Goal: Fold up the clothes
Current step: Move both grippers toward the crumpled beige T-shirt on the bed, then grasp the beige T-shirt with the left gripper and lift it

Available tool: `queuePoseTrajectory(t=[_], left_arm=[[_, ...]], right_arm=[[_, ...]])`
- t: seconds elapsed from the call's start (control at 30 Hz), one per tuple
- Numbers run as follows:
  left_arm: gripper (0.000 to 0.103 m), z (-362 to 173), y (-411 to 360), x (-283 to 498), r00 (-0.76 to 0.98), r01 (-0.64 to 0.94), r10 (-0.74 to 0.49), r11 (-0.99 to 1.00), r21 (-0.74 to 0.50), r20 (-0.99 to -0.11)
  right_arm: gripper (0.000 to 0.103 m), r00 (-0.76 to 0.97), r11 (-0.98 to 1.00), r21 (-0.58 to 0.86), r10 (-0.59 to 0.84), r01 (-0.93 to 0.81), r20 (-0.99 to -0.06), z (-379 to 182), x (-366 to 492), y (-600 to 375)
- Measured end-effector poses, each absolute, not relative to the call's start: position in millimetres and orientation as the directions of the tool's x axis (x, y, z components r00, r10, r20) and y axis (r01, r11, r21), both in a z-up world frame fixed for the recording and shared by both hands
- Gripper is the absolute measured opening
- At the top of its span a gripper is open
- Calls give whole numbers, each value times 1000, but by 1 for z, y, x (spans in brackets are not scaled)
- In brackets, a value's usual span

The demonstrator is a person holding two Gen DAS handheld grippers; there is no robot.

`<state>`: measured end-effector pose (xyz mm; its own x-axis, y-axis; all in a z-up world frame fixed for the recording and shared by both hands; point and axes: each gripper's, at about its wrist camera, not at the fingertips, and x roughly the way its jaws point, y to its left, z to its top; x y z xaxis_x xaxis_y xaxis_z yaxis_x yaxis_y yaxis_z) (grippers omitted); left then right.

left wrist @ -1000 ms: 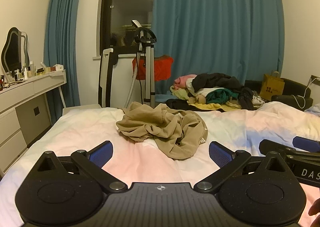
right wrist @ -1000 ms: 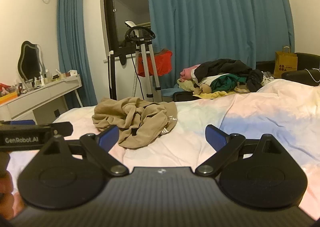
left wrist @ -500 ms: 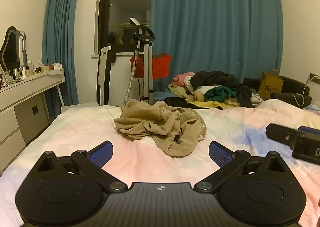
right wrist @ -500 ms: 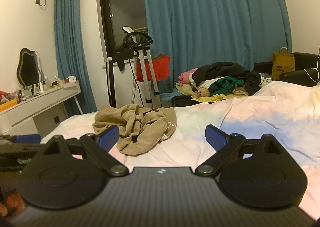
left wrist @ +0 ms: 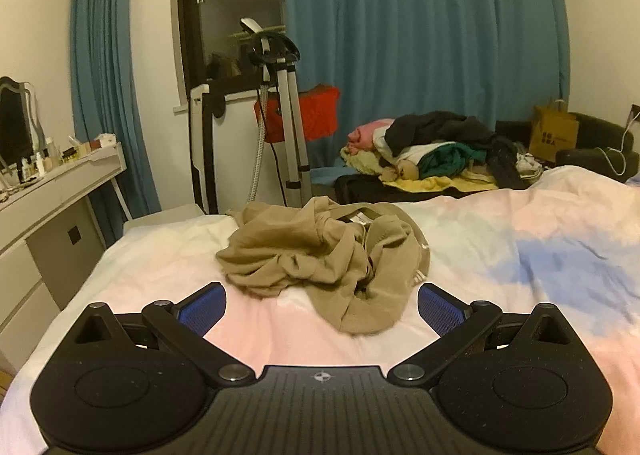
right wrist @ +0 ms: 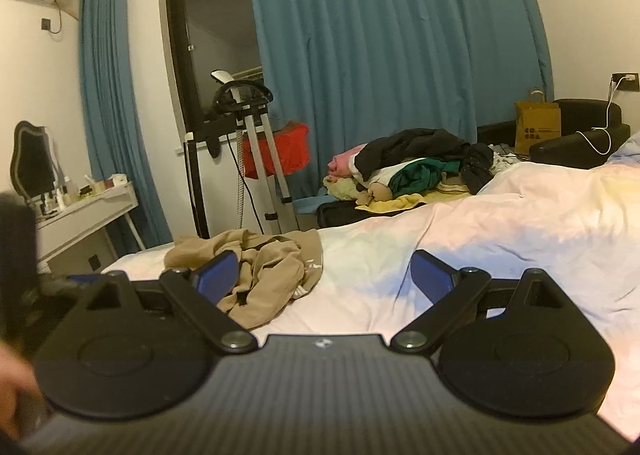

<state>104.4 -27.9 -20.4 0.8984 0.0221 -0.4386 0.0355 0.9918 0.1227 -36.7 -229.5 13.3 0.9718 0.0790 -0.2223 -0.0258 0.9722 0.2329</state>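
Observation:
A crumpled tan garment lies in a heap on the pastel bed cover. My left gripper is open and empty, its blue pads just short of the heap's near edge. In the right wrist view the same garment lies ahead and to the left. My right gripper is open and empty above the bed, with its left pad in front of the heap. The left gripper's body shows blurred at the left edge of the right wrist view.
A pile of mixed clothes lies beyond the bed's far side. A garment steamer stand stands by the blue curtains. A white dresser with bottles and a mirror is at the left. A paper bag sits on a dark chair at the right.
Both grippers have moved forward, closer to the tan garment. The right gripper has gone out of the left wrist view. Both stay open.

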Motion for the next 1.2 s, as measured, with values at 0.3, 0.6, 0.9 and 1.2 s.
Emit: queuePoseTrajectory(t=[0.3,0.6,0.9,1.2], left_arm=[[95,-49,-41,223,867,66,29,983,174,-497],[68,-89,-24,321,855,37,50,987,156,-517],[10,-58,18,275,895,47,-62,998,-46,-442],[9,4,23,126,940,132,-155,987,-95,-303]], right_arm=[[92,952,941,337,80,25,-295,-32,7,-241],[82,939,944,322,51,66,-340,-68,47,-235],[81,938,963,271,99,-6,-331,-83,59,-214],[81,964,952,304,104,-26,-243,-56,22,-213]])
